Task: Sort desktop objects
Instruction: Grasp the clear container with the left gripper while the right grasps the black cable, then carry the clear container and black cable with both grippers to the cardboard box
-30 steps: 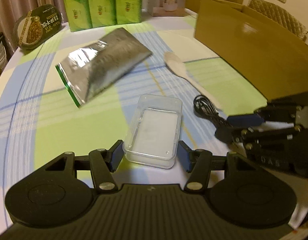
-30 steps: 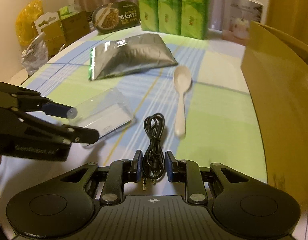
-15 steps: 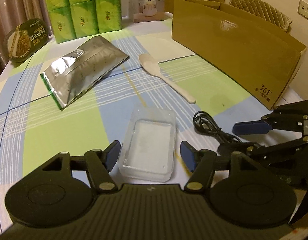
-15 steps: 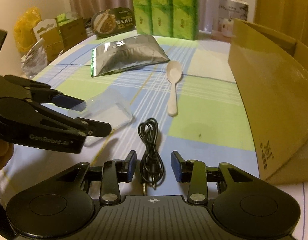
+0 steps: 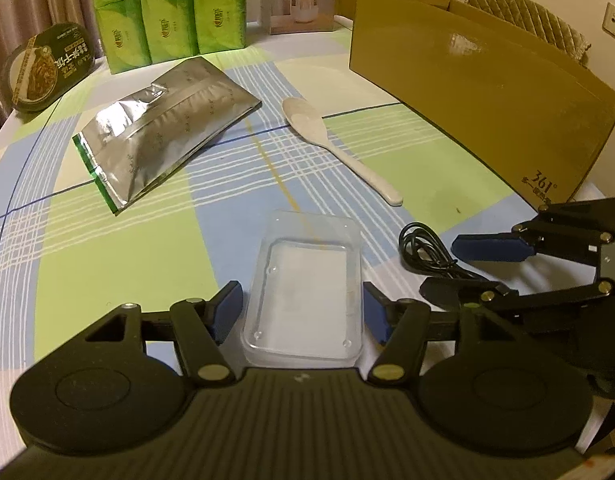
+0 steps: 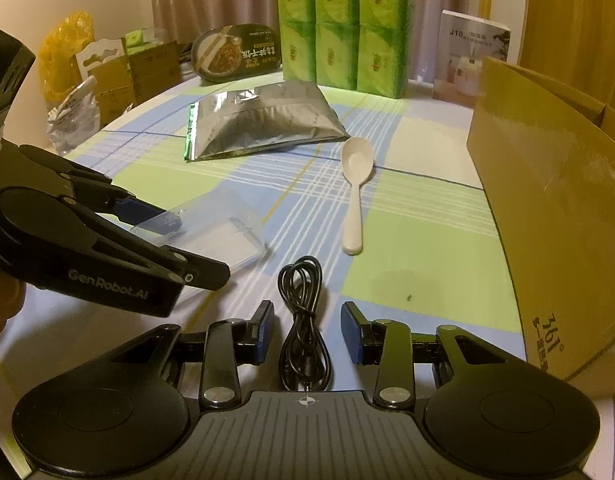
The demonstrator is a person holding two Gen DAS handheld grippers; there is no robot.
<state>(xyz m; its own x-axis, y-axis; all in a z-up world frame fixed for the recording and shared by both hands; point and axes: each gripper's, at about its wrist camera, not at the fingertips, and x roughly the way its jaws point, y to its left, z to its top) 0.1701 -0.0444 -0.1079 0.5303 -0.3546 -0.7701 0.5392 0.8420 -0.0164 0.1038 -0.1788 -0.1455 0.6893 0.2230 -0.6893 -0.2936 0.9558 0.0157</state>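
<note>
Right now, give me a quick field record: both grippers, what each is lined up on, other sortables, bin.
left gripper: open, fingers either side of clear plastic box
right gripper: open, fingers either side of black cable
other items: white spoon, silver foil pouch
bin: cardboard box, right edge of table

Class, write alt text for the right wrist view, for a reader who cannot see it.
The open right gripper straddles a coiled black cable lying on a checked tablecloth. To the left, the left gripper sits around a clear plastic tray. Beyond lie a white spoon and a silver pouch, with a cardboard box at right.
</note>
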